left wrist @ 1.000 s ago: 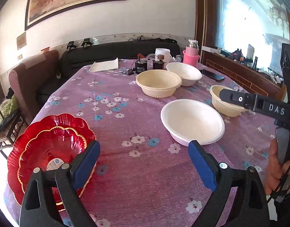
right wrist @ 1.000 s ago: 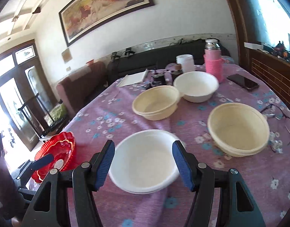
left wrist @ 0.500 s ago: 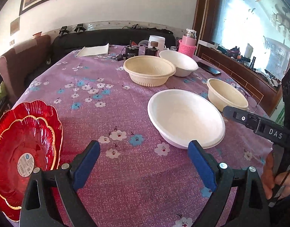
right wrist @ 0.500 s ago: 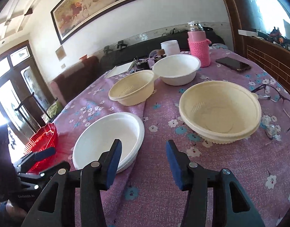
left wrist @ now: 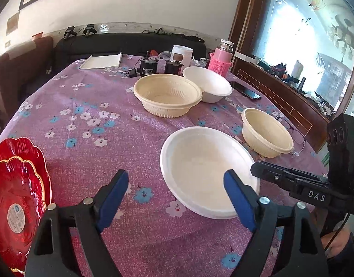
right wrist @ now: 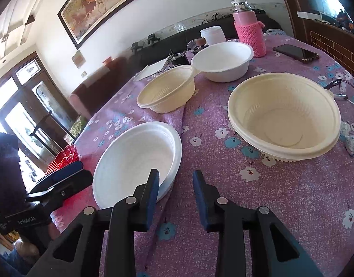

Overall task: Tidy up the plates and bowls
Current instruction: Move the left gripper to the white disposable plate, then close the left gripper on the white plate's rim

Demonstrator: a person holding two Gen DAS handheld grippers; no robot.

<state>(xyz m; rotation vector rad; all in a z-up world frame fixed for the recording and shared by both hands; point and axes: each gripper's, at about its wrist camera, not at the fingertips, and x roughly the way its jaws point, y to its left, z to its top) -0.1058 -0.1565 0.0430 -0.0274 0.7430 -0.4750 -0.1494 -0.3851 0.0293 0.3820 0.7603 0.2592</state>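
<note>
A white bowl (left wrist: 207, 168) (right wrist: 135, 159) sits nearest me on the purple flowered tablecloth (left wrist: 103, 143). My left gripper (left wrist: 177, 191) hovers at its near-left side with jaws closing; the right pad overlaps the bowl's near rim and nothing is pressed. My right gripper (right wrist: 175, 180) straddles the bowl's right rim, left pad inside and right pad outside, jaws closing with a gap still showing. Two stacked red plates (left wrist: 17, 198) (right wrist: 66, 157) lie at the table's left edge. Cream bowls (left wrist: 267, 133) (right wrist: 167, 90) and another white bowl (left wrist: 207, 83) stand further back.
A pink flask (left wrist: 220, 62), a white jar (left wrist: 181, 54), small black devices (left wrist: 149, 67) and a folded paper (left wrist: 103, 61) stand at the far end. A phone (right wrist: 294, 52) and glasses (right wrist: 343, 90) lie at the right. A dark sofa runs behind.
Both grippers moved in on the near white bowl. The right one dropped to its rim and its jaws narrowed a lot. The left jaws narrowed a little.
</note>
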